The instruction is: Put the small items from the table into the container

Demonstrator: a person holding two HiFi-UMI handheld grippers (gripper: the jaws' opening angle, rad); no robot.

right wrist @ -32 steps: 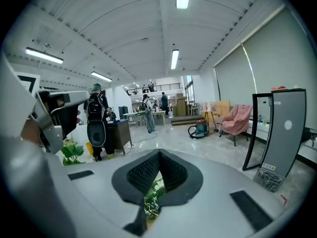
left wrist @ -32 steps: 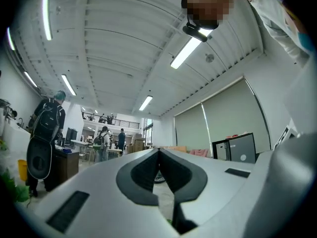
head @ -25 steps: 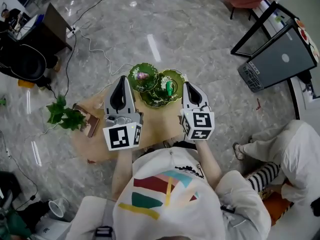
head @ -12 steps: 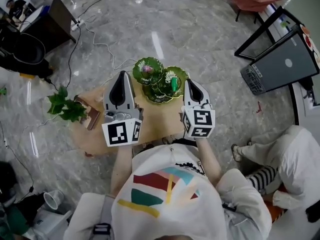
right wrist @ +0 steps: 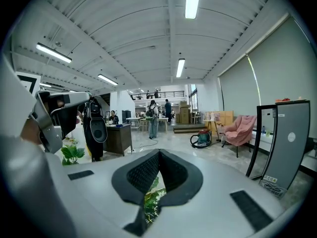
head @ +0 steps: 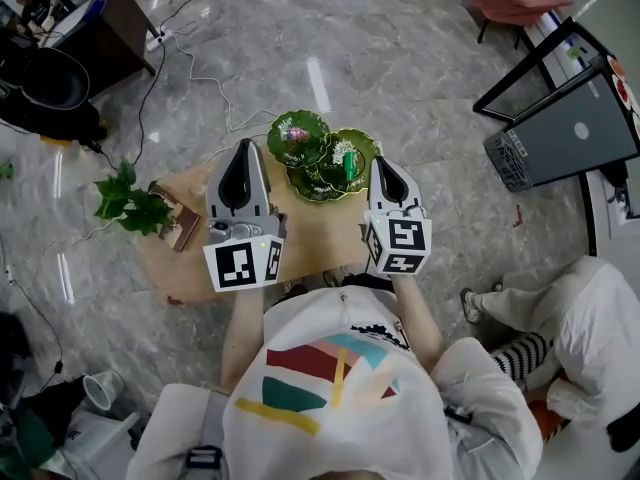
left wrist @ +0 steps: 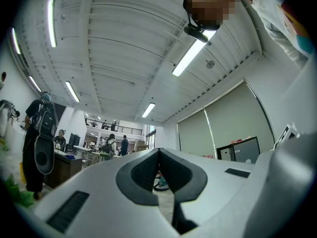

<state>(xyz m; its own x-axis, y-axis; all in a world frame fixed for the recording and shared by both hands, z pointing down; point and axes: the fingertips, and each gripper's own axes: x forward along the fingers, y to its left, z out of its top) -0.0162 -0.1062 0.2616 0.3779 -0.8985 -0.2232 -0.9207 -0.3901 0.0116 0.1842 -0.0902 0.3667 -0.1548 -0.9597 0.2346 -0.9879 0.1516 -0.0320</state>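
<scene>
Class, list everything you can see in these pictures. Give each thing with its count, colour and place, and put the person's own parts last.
table: one, light wood, in front of the person
leaf-shaped dish: one, green, far edge of the table
pinkish item: one, in the dish's left lobe
green item: one, in the dish's right lobe
leafy plant: one, green, at the table's left edge
cup: one, white, on the floor at lower left
panel: one, grey in a black frame, far right
seated person: one, light clothes, lower right
left gripper: one, grey, fingers shut, empty
right gripper: one, grey, fingers shut, empty
</scene>
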